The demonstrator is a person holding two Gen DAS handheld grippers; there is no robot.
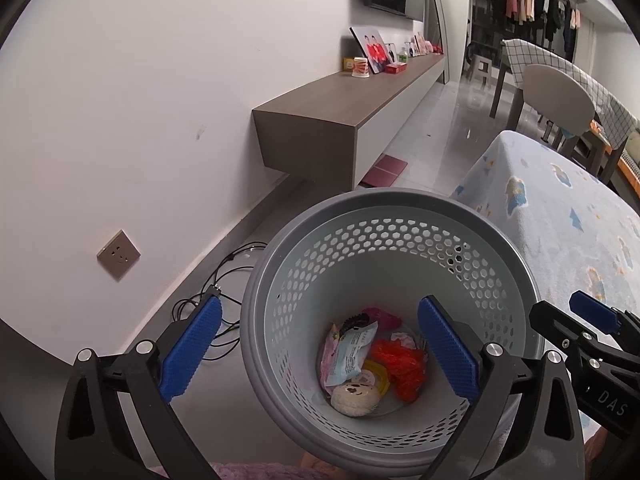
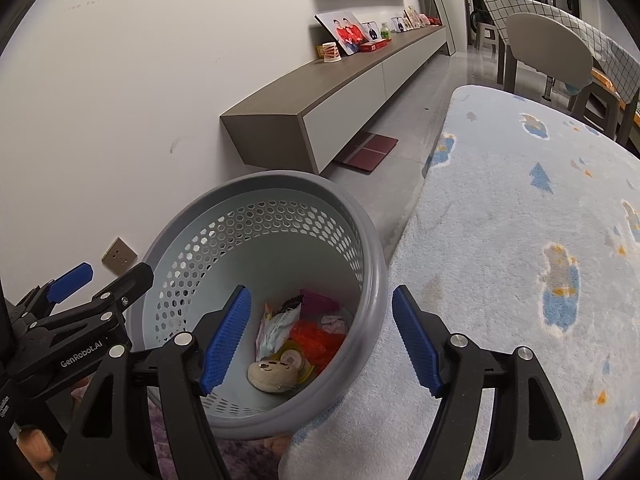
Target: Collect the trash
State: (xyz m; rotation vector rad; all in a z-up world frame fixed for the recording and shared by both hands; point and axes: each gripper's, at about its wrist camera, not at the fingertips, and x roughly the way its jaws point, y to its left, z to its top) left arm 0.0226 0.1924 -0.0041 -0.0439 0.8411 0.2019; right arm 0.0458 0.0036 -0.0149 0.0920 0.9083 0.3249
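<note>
A grey perforated basket (image 1: 400, 194) (image 2: 280, 178) stands on the floor beside a blanket-covered surface. In its bottom lie a round beige bun with a bear face (image 1: 354, 398) (image 2: 272, 374), crumpled red plastic (image 1: 402, 364) (image 2: 316, 340), a light-blue wrapper (image 1: 350, 354) (image 2: 278, 330) and a magenta wrapper (image 1: 382, 316) (image 2: 318, 302). My left gripper (image 1: 320, 312) (image 2: 108, 276) hangs over the basket's left side, wide open and holding nothing. My right gripper (image 2: 322, 292) (image 1: 568, 312) hovers over the right rim, open, its pads clear of the rim.
A fluffy blue-patterned blanket (image 2: 520, 220) (image 1: 560, 220) covers the surface right of the basket. A low wall cabinet (image 1: 320, 120) runs along the wall. Cables (image 1: 224, 280) lie on the floor below a wall socket (image 1: 118, 255). A chair (image 1: 556, 96) stands farther back.
</note>
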